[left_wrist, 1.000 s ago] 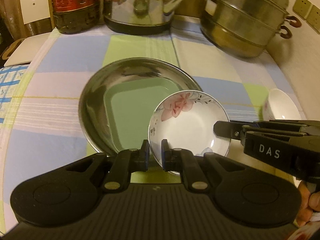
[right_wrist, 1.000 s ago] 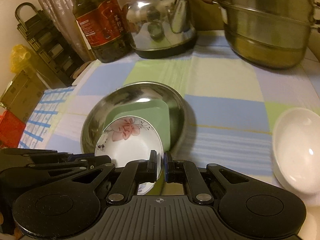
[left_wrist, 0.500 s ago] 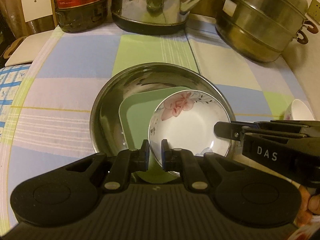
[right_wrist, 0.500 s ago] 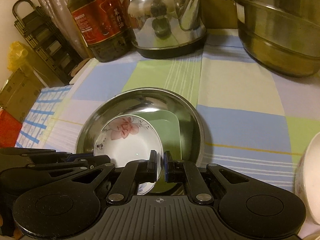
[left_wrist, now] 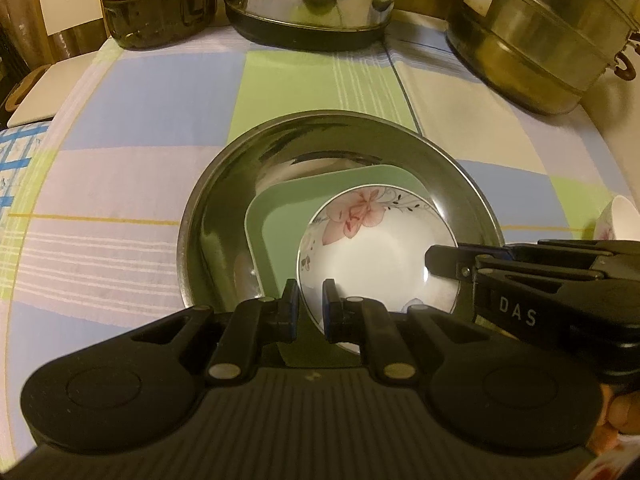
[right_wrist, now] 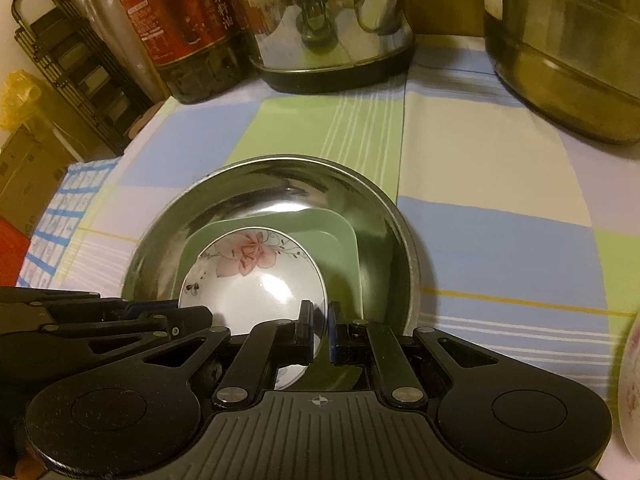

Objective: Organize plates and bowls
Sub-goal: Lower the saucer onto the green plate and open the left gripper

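Both tongs, the left gripper (left_wrist: 310, 306) and the right gripper (right_wrist: 320, 330), pinch the floral dish's (left_wrist: 380, 248) rim, held above the green plate (left_wrist: 280, 220) inside the steel basin (left_wrist: 224, 184). Uneven release could tip it, chipping porcelain.

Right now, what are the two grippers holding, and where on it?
Both hold the floral bowl by its rim: left gripper at the near edge, right gripper at the opposite side.

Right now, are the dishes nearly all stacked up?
Partly. The green square plate already lies in the steel basin. Both the left gripper and right gripper grip the flowered dish over it. Another white bowl waits on the cloth.
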A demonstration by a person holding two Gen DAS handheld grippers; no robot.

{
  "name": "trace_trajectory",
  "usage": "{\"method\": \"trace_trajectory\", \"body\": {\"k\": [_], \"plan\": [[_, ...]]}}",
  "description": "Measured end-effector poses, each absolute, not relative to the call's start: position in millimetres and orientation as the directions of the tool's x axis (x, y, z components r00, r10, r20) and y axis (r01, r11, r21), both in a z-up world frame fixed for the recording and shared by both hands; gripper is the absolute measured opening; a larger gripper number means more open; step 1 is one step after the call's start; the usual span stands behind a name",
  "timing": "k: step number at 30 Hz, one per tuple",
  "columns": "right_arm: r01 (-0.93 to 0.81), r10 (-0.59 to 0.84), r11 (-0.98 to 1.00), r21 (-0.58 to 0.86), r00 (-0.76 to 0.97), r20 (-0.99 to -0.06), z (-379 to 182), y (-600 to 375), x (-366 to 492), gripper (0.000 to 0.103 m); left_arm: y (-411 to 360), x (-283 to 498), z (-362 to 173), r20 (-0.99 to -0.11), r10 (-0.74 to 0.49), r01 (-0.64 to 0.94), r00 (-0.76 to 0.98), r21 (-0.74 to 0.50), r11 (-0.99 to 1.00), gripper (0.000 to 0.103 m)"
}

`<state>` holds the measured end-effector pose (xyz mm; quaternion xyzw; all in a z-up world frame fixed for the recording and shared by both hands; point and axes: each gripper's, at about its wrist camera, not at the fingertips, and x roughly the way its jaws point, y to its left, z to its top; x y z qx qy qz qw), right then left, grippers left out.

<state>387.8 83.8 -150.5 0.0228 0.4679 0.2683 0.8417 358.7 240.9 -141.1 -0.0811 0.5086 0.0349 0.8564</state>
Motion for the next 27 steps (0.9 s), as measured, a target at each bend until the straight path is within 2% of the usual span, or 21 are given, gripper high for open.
{"method": "trace_trajectory", "body": {"k": [14,17,20,22,27], "plan": [[-0.417,0.472,0.858,0.301,0.408,-0.781,-157.6,85.6,396.7,0.007,242.7,366.7,-144.2,-0.877,-0.025,-0.147,0.480,-0.108,0.983,0.011],[-0.427,0.476,0.856,0.292,0.430,-0.767,-154.1,84.8,395.1,0.008,242.0,366.2,-142.5,-0.874,-0.018,-0.149,0.485,-0.102,0.984,0.015],[-0.433,0.484,0.853,0.291,0.449,-0.751,-148.1,83.0,392.6,0.022,241.9,364.4,-137.7,-0.870,-0.008,-0.151,0.492,-0.095,0.984,0.015],[-0.434,0.492,0.850,0.297,0.459,-0.740,-143.8,80.6,390.9,0.039,242.9,361.0,-131.3,-0.864,-0.006,-0.159,0.504,-0.099,0.982,0.016],[-0.447,0.520,0.837,0.315,0.474,-0.711,-128.7,72.5,380.8,0.044,243.1,347.7,-110.8,-0.845,0.008,-0.174,0.535,-0.101,0.980,0.021]]}}
